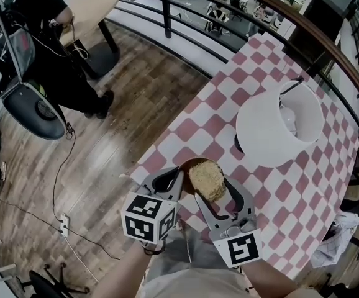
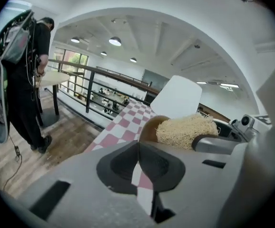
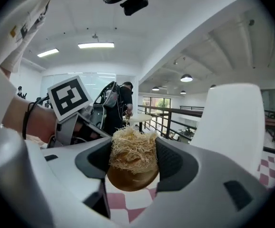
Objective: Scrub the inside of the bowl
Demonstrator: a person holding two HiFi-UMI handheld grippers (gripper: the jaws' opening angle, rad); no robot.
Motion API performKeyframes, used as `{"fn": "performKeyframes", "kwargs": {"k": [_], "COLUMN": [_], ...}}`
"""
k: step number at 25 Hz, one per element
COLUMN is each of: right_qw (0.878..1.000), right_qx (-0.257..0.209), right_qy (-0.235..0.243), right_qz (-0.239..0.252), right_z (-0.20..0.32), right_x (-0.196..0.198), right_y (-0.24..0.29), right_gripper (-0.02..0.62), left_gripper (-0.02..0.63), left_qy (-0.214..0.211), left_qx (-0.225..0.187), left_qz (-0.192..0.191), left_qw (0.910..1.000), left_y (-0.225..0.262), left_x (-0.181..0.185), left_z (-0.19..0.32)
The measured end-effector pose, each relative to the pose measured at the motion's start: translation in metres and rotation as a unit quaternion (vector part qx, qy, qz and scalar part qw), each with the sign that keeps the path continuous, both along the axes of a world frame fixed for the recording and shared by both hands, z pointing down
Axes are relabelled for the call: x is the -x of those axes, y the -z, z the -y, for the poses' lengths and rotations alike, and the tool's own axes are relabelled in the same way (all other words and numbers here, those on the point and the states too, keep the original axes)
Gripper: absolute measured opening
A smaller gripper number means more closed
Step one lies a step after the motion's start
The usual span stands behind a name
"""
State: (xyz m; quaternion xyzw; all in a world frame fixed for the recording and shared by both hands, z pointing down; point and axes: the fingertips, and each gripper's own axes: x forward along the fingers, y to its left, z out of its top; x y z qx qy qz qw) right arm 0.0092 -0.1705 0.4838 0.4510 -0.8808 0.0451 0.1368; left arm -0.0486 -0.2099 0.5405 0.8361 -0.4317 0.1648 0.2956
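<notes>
A small brown bowl (image 1: 190, 164) is held up over the near edge of the pink-and-white checked table (image 1: 272, 185). My left gripper (image 1: 178, 175) is shut on the bowl's left rim; in the left gripper view the thin rim (image 2: 138, 144) stands edge-on between the jaws. My right gripper (image 1: 212, 189) is shut on a tan fibrous scrubber (image 1: 207, 180), which sits in the bowl's mouth. In the right gripper view the scrubber (image 3: 132, 148) fills the gap between the jaws, with the bowl (image 3: 130, 182) just under it. The inside of the bowl is mostly hidden.
A white lampshade (image 1: 279, 126) stands on the table beyond the bowl. A dark railing (image 1: 167, 8) runs along the table's far side. A person in black (image 1: 49, 36) stands at the left on the wood floor, beside a round table (image 1: 92, 5). A crumpled cloth (image 1: 338, 241) lies right.
</notes>
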Motion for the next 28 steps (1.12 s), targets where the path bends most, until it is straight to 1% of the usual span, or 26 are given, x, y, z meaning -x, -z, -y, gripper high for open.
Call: {"fn": "performKeyframes", "kwargs": {"k": [4, 7, 9, 12, 15, 18, 20, 22, 25, 26, 28], "right_qw": [0.999, 0.997, 0.995, 0.994, 0.993, 0.993, 0.994, 0.994, 0.991, 0.99, 0.986], "right_qx": [-0.046, -0.081, -0.096, -0.108, -0.119, -0.111, -0.108, -0.108, -0.097, -0.095, -0.1], "right_qy": [0.011, -0.007, -0.018, -0.022, -0.02, -0.004, 0.011, 0.029, 0.074, 0.088, 0.101], "right_qz": [0.005, 0.009, 0.009, 0.007, 0.018, 0.029, 0.026, 0.008, -0.046, -0.061, -0.087], "right_z": [-0.003, -0.01, -0.014, -0.017, -0.02, -0.03, -0.034, -0.038, -0.047, -0.052, -0.06], "right_x": [0.009, 0.01, 0.011, 0.018, 0.025, 0.032, 0.035, 0.04, 0.054, 0.059, 0.066], "right_y": [0.063, 0.1, 0.118, 0.137, 0.153, 0.161, 0.164, 0.167, 0.16, 0.156, 0.152], "right_gripper": [0.253, 0.253, 0.253, 0.253, 0.253, 0.252, 0.252, 0.25, 0.249, 0.249, 0.249], "left_gripper": [0.021, 0.023, 0.021, 0.021, 0.023, 0.021, 0.021, 0.021, 0.021, 0.021, 0.021], "left_qy": [0.02, 0.032, 0.031, 0.025, 0.023, 0.026, 0.033, 0.044, 0.061, 0.063, 0.059], "left_qx": [-0.057, -0.085, -0.095, -0.11, -0.13, -0.139, -0.143, -0.146, -0.157, -0.162, -0.171], "left_qz": [-0.001, -0.008, -0.021, -0.036, -0.036, -0.042, -0.046, -0.051, -0.055, -0.049, -0.029], "left_qw": [0.9982, 0.9958, 0.9948, 0.993, 0.9905, 0.989, 0.9881, 0.987, 0.9841, 0.9835, 0.9832], "left_y": [0.067, 0.106, 0.127, 0.153, 0.173, 0.187, 0.192, 0.196, 0.206, 0.209, 0.21], "left_x": [0.012, 0.016, 0.013, 0.007, 0.01, 0.02, 0.024, 0.03, 0.043, 0.046, 0.052], "left_z": [0.001, -0.003, -0.011, -0.024, -0.029, -0.035, -0.039, -0.043, -0.044, -0.043, -0.042]}}
